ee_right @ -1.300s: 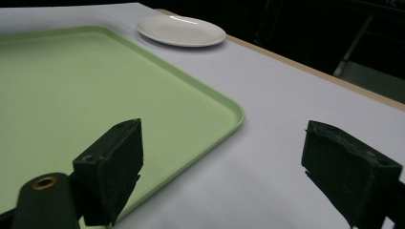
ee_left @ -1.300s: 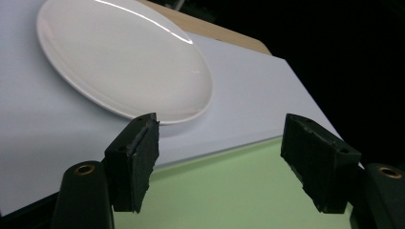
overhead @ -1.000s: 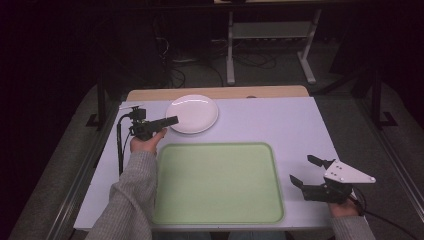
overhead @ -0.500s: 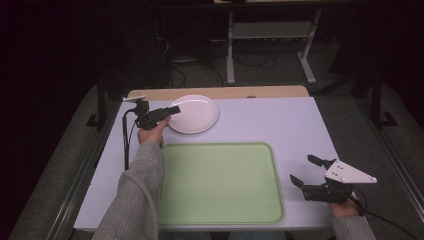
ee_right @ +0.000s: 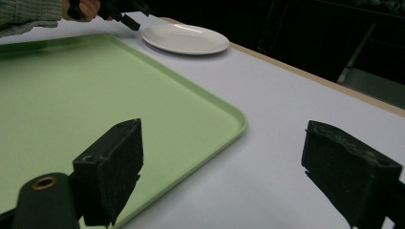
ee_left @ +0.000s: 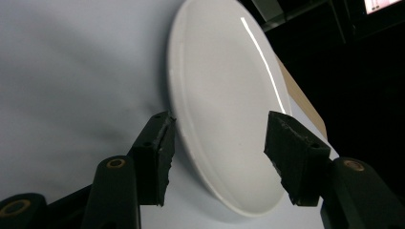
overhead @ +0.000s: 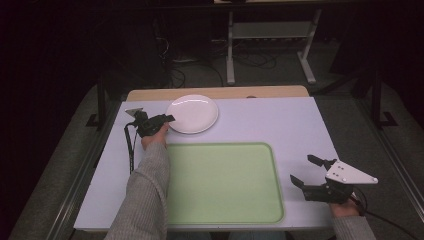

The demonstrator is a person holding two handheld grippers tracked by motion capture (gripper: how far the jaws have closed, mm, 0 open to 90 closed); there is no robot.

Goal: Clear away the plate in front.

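Note:
A white plate (overhead: 192, 113) lies at the back of the pale table, left of centre. My left gripper (overhead: 167, 120) is low at the plate's left rim, turned on its side. In the left gripper view the plate (ee_left: 224, 71) has its near rim between the jaws of that gripper (ee_left: 222, 129). The jaws have just been closing, and a gap still shows on each side of the rim. My right gripper (overhead: 303, 169) stands open and empty near the front right, beside the green tray (overhead: 220, 182). Its own view shows that gripper (ee_right: 224, 143) over the tray's corner (ee_right: 234, 119).
The green tray is empty and takes up the front middle of the table. A wooden strip (overhead: 215, 93) runs along the table's back edge. Behind it stands a metal frame (overhead: 270, 35) on a dark floor with cables. A sleeve (overhead: 145, 200) crosses the tray's left side.
My left gripper has dropped down to the plate's left rim and its jaws have narrowed around it. The right gripper has stayed where it was.

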